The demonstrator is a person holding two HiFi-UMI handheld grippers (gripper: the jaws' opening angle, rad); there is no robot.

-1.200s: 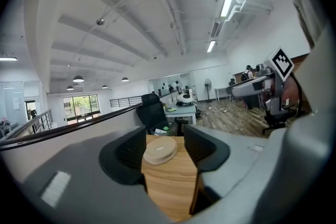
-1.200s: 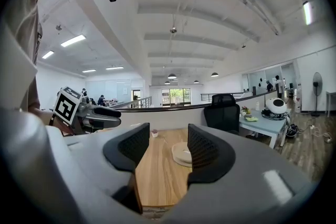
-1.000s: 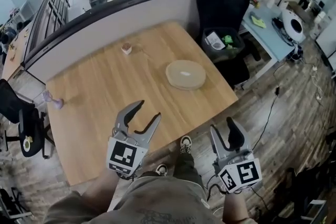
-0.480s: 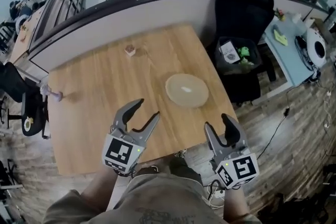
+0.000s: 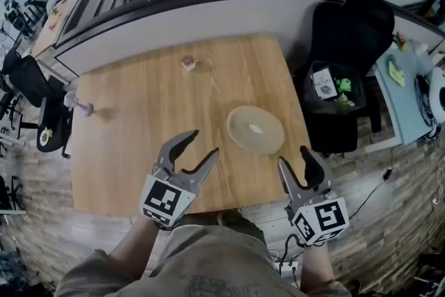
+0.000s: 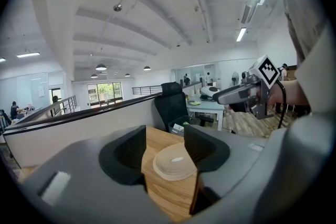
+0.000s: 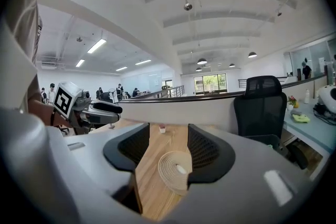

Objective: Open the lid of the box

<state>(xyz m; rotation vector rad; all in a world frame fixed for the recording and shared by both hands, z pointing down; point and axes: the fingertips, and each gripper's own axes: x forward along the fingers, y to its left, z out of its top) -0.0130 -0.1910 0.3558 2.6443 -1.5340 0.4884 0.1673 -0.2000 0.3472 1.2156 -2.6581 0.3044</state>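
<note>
Counts: 1 round cream ribbed box (image 5: 256, 130), shallow, lid on, w/ a small pale oval mark at top centre. 1 light wooden tabletop (image 5: 139, 149). 2 grey two-jaw claws, each w/ a marker cube: L claw (image 5: 201, 144) and R claw (image 5: 293, 156). 2 small extras on the tabletop: 1 tiny pink-and-white object (image 5: 188, 63) nr the far edge, 1 small purple-tinted object (image 5: 85, 108) at the left edge. Both too small to say what they are. 1 black office chair (image 5: 351, 24) off the right side, w/ 1 black bin (image 5: 332, 90) of rubbish just beside it.

Box sits on the tabletop's right half, nr the right edge, well apart from both small objects.

L claw: jaws approx half apart, nothing btw them, touching nothing. It is held above the tabletop's near edge, pointing toward the box. In the left gripper view the box shows thru the gap but lies ahead on the wood, clear of both jaws.

R claw: jaws also apart to a moderate gap, empty, no contact. Tips are above the tabletop's near right corner, body out over the wood-plank floor (image 5: 389, 170). In the right gripper view the box shows low in the gap, partly behind the right jaw, but beyond it, not gripped.

Box lies ahead of and btw the 2 claws, nearer the R one.
</note>
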